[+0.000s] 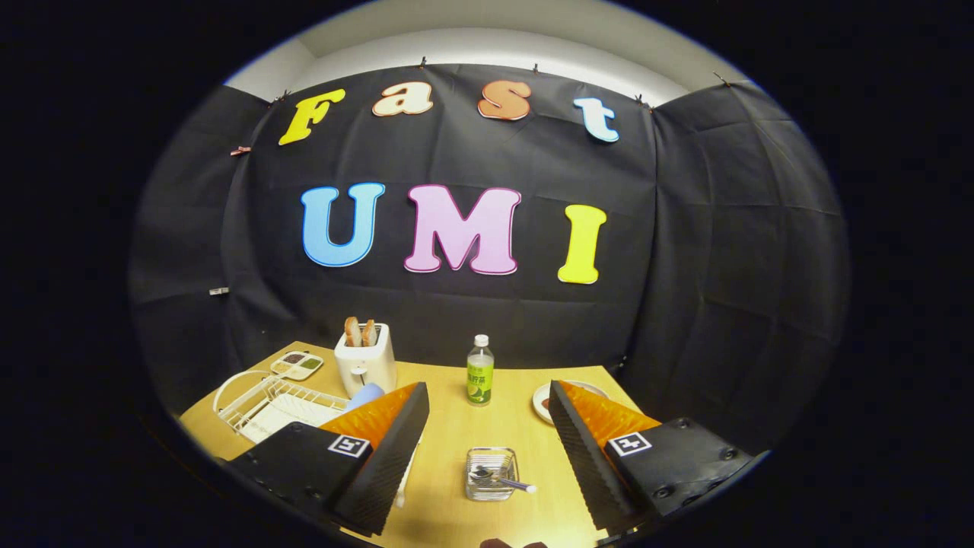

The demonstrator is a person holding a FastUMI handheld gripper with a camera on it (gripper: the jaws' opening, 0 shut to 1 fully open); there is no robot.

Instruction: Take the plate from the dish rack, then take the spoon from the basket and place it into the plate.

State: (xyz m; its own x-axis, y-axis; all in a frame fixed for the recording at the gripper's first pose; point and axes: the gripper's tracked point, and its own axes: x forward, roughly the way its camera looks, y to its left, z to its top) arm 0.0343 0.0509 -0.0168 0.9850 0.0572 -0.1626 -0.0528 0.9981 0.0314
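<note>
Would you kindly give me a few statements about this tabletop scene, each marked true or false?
1. The tool is open and holds nothing. True.
2. The spoon lies in the basket between the fingers. True.
3. The toaster is empty. False: two slices of bread stand in its slots.
4. The bottle lies on its side. False: it stands upright on the table.
5. The dish rack sits beside the toaster. True.
</note>
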